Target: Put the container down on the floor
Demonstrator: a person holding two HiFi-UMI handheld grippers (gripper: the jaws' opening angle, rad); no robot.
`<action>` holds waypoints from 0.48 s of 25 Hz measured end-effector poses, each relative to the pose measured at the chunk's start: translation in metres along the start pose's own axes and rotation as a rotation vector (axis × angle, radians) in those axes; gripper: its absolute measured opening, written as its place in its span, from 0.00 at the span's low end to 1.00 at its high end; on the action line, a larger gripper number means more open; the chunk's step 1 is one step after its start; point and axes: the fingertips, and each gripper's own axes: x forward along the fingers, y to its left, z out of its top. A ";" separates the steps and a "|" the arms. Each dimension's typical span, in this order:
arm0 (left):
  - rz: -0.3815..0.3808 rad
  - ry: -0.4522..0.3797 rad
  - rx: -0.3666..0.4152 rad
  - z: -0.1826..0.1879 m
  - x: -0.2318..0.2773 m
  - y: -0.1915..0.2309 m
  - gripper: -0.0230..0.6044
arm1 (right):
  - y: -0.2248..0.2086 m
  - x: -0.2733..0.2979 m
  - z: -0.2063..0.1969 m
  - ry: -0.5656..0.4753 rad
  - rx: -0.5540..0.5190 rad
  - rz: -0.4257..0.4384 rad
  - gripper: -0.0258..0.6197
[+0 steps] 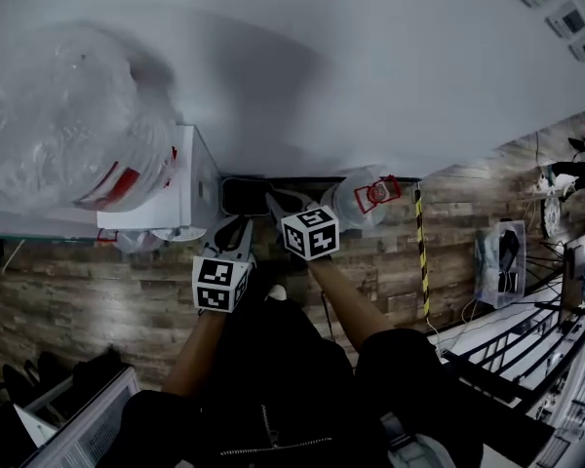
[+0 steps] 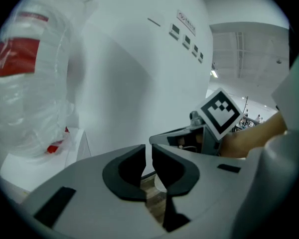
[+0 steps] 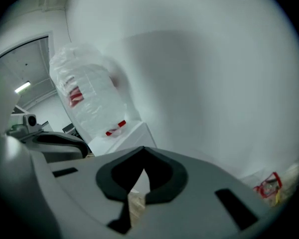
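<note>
A clear water container (image 1: 359,201) with a red handle rests on the wood floor against the white wall; its red part shows at the lower right edge of the right gripper view (image 3: 268,187). My right gripper (image 1: 276,203) is shut and empty just left of it, pointing at the wall (image 3: 143,154). Beside it to the left, my left gripper (image 1: 236,230) holds nothing, its jaws a narrow slit apart (image 2: 148,152). A second, large clear jug (image 1: 73,125) with a red label sits upside down on a white dispenser (image 1: 193,188), left of both grippers (image 2: 25,83) (image 3: 87,101).
A black mat (image 1: 246,193) lies at the wall's foot ahead of the grippers. Yellow-black tape (image 1: 421,252) runs across the floor right of the container. Beyond it are a bag (image 1: 497,256) and black railings (image 1: 526,359). The person's legs fill the lower middle.
</note>
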 end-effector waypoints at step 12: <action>0.041 -0.122 0.087 0.064 -0.063 -0.019 0.11 | 0.071 -0.121 0.103 -0.296 -0.278 -0.019 0.06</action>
